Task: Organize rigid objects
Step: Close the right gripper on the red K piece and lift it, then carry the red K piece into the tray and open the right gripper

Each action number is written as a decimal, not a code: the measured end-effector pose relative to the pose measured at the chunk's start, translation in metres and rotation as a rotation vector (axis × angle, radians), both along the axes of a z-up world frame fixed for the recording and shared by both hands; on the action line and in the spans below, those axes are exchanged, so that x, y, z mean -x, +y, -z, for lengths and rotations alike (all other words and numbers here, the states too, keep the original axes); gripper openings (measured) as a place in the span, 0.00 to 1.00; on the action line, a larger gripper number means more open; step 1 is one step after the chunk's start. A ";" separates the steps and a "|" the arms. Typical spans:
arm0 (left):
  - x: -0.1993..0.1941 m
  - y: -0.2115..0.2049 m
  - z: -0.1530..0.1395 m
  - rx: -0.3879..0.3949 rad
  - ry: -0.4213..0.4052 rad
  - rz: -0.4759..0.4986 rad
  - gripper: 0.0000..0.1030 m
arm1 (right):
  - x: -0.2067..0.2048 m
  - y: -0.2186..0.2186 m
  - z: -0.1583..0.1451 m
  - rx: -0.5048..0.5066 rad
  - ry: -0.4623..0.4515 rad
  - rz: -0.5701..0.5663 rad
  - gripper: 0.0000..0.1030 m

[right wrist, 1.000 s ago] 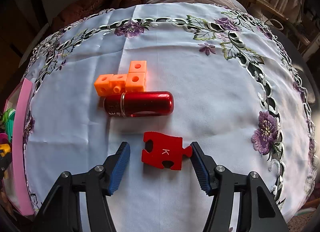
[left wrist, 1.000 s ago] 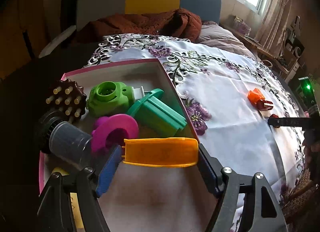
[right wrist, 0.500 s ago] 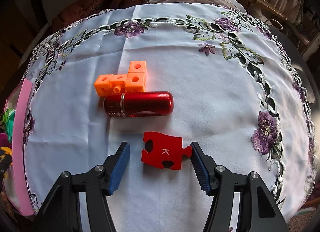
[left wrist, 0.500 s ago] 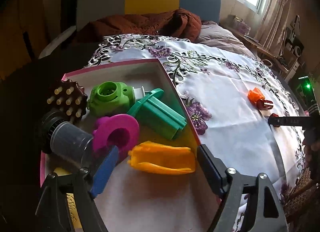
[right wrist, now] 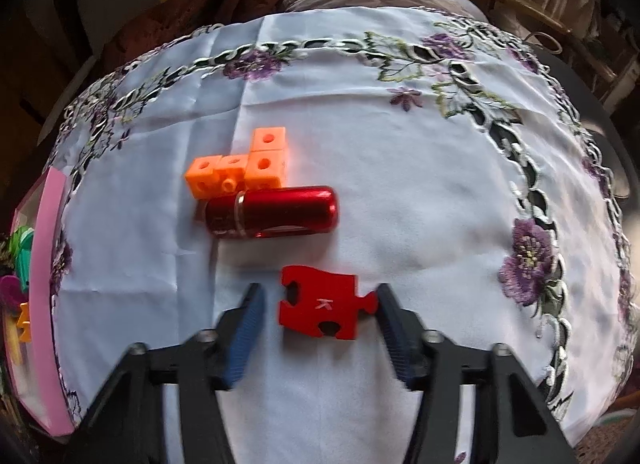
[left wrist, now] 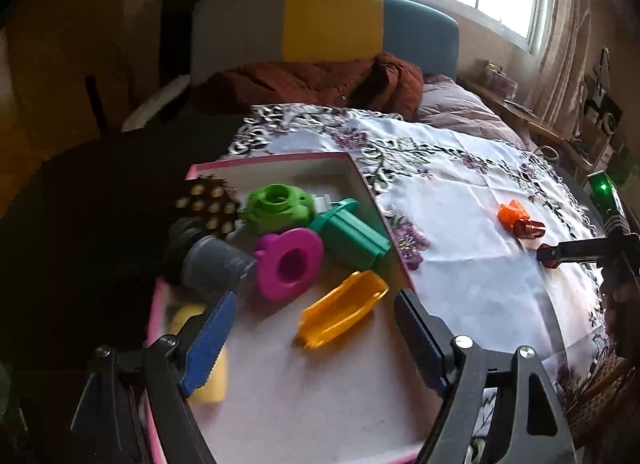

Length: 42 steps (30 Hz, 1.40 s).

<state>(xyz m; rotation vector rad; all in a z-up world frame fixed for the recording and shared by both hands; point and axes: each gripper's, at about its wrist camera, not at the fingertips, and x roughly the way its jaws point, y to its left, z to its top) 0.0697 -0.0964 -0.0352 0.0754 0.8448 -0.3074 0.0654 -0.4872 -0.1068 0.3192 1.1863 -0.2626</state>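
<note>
My left gripper [left wrist: 315, 296] hangs open over the pink-rimmed box [left wrist: 280, 158] with nothing between its fingers. An orange-yellow clip [left wrist: 344, 310] lies loose on the box floor just ahead of it. In the right wrist view a red puzzle piece marked K [right wrist: 320, 308] lies flat on the white cloth between the fingers of my right gripper [right wrist: 319, 288]. Those jaws are closing: the right pad is at the piece's tab, and a gap remains at the left pad. Beyond the piece lie a red metal cylinder [right wrist: 272, 212] and joined orange cubes [right wrist: 240, 167].
The box also holds a magenta ring [left wrist: 289, 264], a teal block [left wrist: 352, 234], a green part [left wrist: 278, 207], a grey cup [left wrist: 216, 268] and a brown studded piece [left wrist: 208, 203]. The embroidered cloth [right wrist: 400, 183] covers the table. A chair with a brown jacket [left wrist: 320, 83] stands behind.
The left gripper opened and let go of the orange-yellow clip, which now lies in the box, and drew back upward. The right gripper's fingers closed in toward the red puzzle piece.
</note>
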 end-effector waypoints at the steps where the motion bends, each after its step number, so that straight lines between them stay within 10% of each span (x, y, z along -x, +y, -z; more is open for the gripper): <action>1: 0.002 0.003 -0.002 0.002 -0.001 -0.003 0.80 | 0.001 -0.002 0.000 -0.008 -0.004 0.007 0.46; 23: 0.036 0.061 -0.006 0.047 0.017 -0.113 0.80 | 0.005 0.027 -0.007 0.011 -0.033 -0.102 0.45; 42: 0.040 0.094 0.001 0.082 0.029 -0.193 0.80 | 0.037 0.114 -0.047 -0.078 -0.261 -0.285 0.45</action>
